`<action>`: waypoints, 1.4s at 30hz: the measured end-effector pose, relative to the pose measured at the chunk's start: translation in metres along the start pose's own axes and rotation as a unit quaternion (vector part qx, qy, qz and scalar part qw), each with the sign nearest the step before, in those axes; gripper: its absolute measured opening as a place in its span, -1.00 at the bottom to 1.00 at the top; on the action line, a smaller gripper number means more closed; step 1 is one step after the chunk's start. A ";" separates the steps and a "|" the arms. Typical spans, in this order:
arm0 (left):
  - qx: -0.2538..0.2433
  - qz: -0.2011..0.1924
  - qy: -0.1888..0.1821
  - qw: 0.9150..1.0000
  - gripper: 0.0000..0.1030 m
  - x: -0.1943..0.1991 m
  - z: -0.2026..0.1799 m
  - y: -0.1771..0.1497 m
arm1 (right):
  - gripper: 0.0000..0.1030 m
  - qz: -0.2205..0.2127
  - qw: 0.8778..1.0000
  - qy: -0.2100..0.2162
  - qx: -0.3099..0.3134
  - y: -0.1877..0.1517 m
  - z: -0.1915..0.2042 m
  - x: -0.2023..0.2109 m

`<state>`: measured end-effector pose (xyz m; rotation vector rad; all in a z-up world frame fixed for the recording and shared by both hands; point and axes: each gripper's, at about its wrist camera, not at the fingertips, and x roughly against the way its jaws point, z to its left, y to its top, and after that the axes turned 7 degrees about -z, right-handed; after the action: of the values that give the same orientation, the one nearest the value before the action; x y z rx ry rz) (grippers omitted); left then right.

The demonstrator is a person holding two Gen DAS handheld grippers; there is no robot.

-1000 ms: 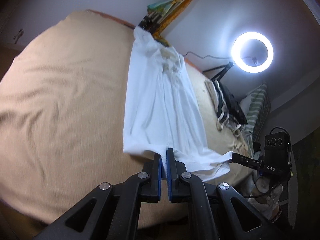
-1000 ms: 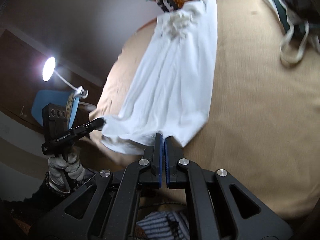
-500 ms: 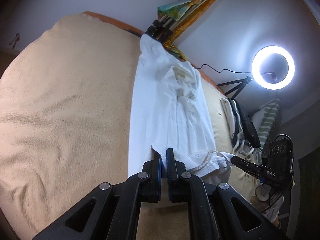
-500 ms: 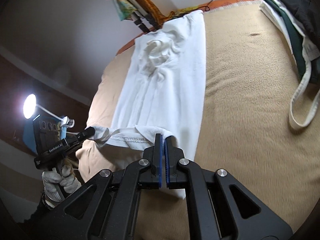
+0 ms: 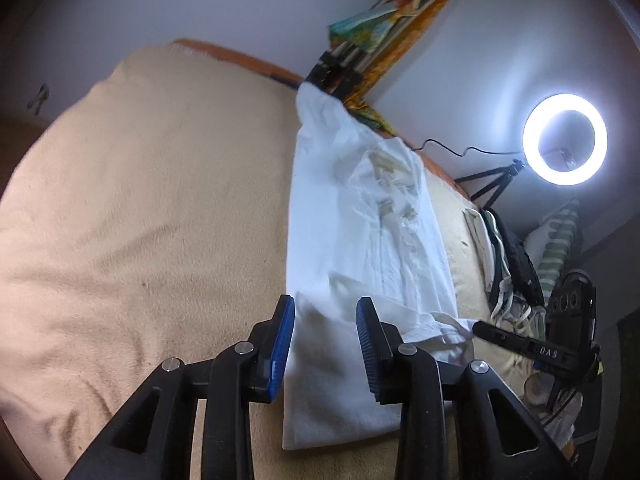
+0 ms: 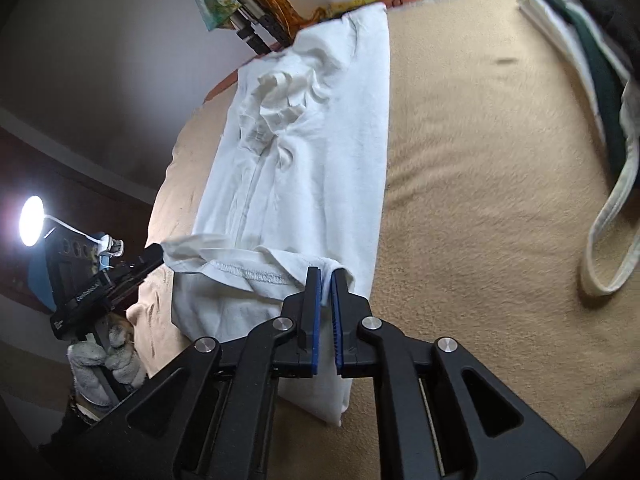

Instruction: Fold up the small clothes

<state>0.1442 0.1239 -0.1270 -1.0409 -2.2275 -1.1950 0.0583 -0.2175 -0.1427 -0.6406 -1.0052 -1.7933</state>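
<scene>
1. Tan blanket covers the bed; ring light by the wall.
2. One white shirt lies lengthwise, hem end doubled back; one clothes pile at the far right edge.
3. Left gripper: jaws apart over the fold.
4. Right gripper: clamped on the hem corner.
5. Bare blanket on both sides.

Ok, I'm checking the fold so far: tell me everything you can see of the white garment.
The white garment looks like thin, soft cotton. It is folded into a long, narrow strip and lies flat on the tan blanket. It is crumpled near the far end, which reaches the blanket's edge. Its stitched hem is raised off the layer below. The right gripper pinches one hem corner, and the left gripper stands open over the cloth.
</scene>
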 end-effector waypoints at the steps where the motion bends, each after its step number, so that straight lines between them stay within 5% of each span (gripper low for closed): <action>1: -0.013 -0.001 -0.004 1.000 -0.43 0.004 -0.004 -0.002 | -0.86 -0.004 1.000 0.007 0.009 -0.001 0.003 0.005; 6: -0.062 0.023 -0.013 0.998 -0.50 0.007 -0.018 -0.020 | -0.86 0.001 0.997 0.046 0.055 -0.013 0.023 0.016; 10: -0.052 0.048 -0.011 0.997 -0.53 -0.008 -0.014 -0.027 | -0.86 0.046 0.993 0.064 0.083 -0.024 0.032 -0.002; 15: -0.042 0.053 -0.009 0.998 -0.53 -0.023 -0.014 -0.023 | -0.86 0.062 0.993 0.046 0.090 -0.020 0.039 -0.030; 26: -0.080 0.026 0.069 0.994 -0.53 -0.052 -0.001 0.007 | -0.86 0.013 0.997 -0.051 0.056 0.019 0.011 -0.041; 32: -0.080 0.011 0.080 0.994 -0.52 -0.060 0.007 0.028 | -0.85 -0.004 0.997 -0.068 0.045 0.036 -0.005 -0.037; 33: -0.082 0.008 0.080 0.993 -0.49 -0.062 0.007 0.033 | -0.82 -0.005 0.997 -0.068 0.042 0.040 -0.008 -0.037; 35: -0.084 0.004 0.079 0.993 -0.46 -0.067 0.006 0.042 | -0.30 -0.013 0.997 -0.067 0.036 0.045 -0.014 -0.037; 37: -0.083 0.001 0.076 0.994 -0.45 -0.074 0.006 0.051 | -0.02 -0.030 0.997 -0.068 0.028 0.051 -0.019 -0.038; 42: -0.080 -0.010 0.069 0.994 -0.33 -0.090 0.005 0.074 | -0.02 -0.038 0.997 -0.064 0.018 0.076 -0.030 -0.045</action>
<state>0.2583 0.1162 -0.1479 -0.9651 -2.0687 -1.4290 0.1460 -0.2373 -0.1670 -0.7104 -1.1601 -1.8134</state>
